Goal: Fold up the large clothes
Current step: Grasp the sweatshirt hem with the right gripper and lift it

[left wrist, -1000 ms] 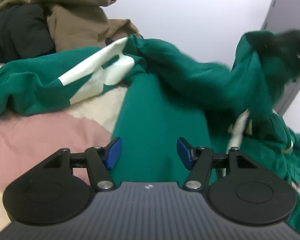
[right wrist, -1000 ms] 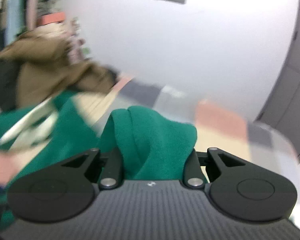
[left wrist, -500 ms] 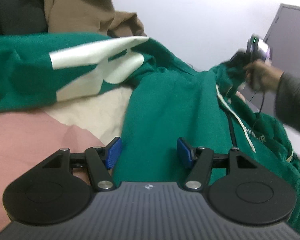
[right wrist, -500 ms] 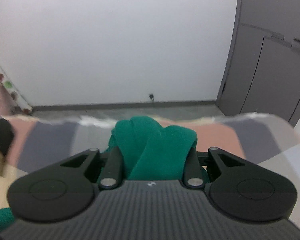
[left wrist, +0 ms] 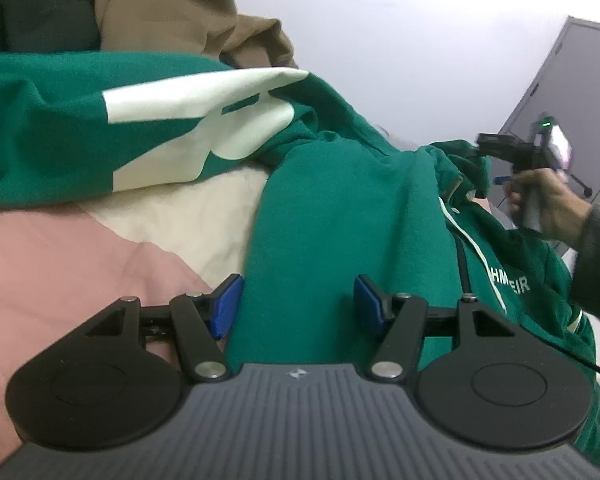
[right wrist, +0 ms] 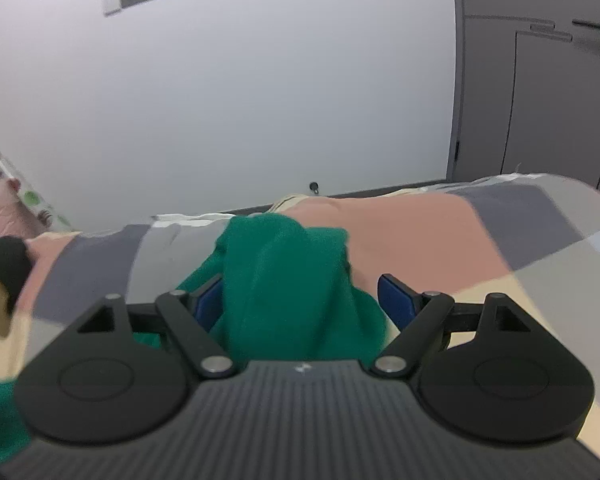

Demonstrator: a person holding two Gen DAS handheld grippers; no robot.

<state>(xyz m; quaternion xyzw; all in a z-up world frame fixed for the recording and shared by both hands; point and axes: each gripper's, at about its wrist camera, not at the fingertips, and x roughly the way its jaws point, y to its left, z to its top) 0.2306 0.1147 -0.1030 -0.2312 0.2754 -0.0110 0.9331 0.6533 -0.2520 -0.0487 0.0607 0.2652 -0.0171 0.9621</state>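
A large green hoodie [left wrist: 340, 208] with cream patches and a white drawstring lies spread on a bed. My left gripper [left wrist: 296, 306] is open, low over the hoodie's green panel, its blue pads either side of the cloth edge. My right gripper [right wrist: 304, 300] is open, with a bunched fold of the green hoodie [right wrist: 284, 272] lying loose between its spread blue pads. In the left wrist view the right gripper [left wrist: 496, 148] sits at the hoodie's far right corner, held by a hand.
The bed cover [left wrist: 60, 264] has pink, cream and grey blocks [right wrist: 420, 228]. Brown clothes [left wrist: 172, 12] and black clothes [left wrist: 28, 4] are piled at the back left. A white wall and grey door [right wrist: 540, 80] stand beyond the bed.
My right gripper carried the hoodie corner to the right and down onto the bed, then opened its jaws. The hoodie now lies flatter. My left gripper moved lower and closer to the cloth.
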